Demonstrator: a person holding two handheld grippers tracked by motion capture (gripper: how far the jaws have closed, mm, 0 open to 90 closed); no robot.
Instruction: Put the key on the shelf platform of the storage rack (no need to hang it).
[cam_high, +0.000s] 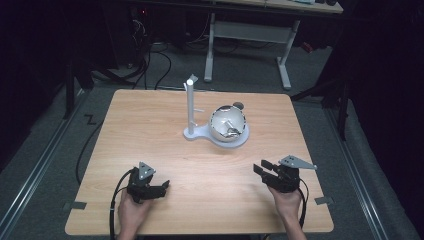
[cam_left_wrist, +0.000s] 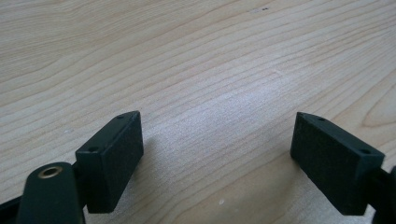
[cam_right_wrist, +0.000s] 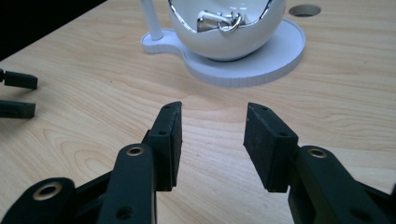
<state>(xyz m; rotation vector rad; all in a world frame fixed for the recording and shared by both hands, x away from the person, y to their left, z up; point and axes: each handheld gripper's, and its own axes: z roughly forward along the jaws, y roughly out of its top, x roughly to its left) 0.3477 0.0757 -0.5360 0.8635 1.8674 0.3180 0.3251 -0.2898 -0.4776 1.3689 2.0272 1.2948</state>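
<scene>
1. Jaws of both grippers stand spread, nothing between them. Those of the right gripper (cam_right_wrist: 212, 140) show bare wood in the gap; those of the left gripper (cam_left_wrist: 217, 158) stand wider apart, also over bare wood.

2. Nearest thing ahead of the right gripper: a glossy white round bowl with a chrome-edged opening (cam_right_wrist: 229, 32), sitting on the round end of a flat white plastic base plate (cam_right_wrist: 261, 65). Inside the bowl lie small shiny metal pieces (cam_right_wrist: 219, 21), too small to identify.

3. From the high view, the bowl (cam_high: 228, 125) is in the middle of the table, slightly toward the far edge. A thin white upright post (cam_high: 190, 107) rises from the narrow end of the same base plate (cam_high: 240, 142), just beside the bowl on its left.

4. Right gripper (cam_high: 264, 167): held in a hand at the near right of the table, pointing left and slightly away, well apart from the bowl.

5. Left gripper (cam_high: 164, 186): held in a hand at the near left, low over the tabletop, pointing right. Its jaw tips appear at the left edge of the right gripper view.

6. Light wooden rectangular table (cam_high: 150, 130): a small round hole (cam_high: 238, 105) in its top just behind the bowl.

7. Surroundings: dark floor with cables, and a white-legged desk (cam_high: 285, 60) beyond the far edge.
</scene>
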